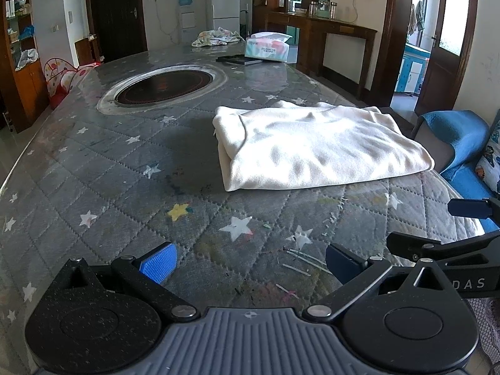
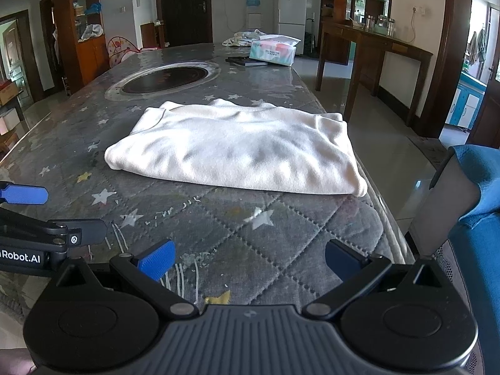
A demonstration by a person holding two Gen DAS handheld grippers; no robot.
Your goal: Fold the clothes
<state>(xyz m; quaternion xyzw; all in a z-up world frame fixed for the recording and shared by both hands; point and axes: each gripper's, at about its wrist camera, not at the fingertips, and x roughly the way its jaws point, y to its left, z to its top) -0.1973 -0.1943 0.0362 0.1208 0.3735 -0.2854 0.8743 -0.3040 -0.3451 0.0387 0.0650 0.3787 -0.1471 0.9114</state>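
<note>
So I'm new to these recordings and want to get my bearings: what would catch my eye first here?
The cream folded garment stands out, lying on the grey star-patterned quilted table cover near the table's right edge. Behind it a round dark cooktop is sunk into the table, with a tissue box at the far end. Near the cameras, the left gripper and right gripper hang open, holding nothing.

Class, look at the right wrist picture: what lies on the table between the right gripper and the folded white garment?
Nothing: only bare quilted table cover separates the right gripper from the white garment, shown in the right wrist view.
</note>
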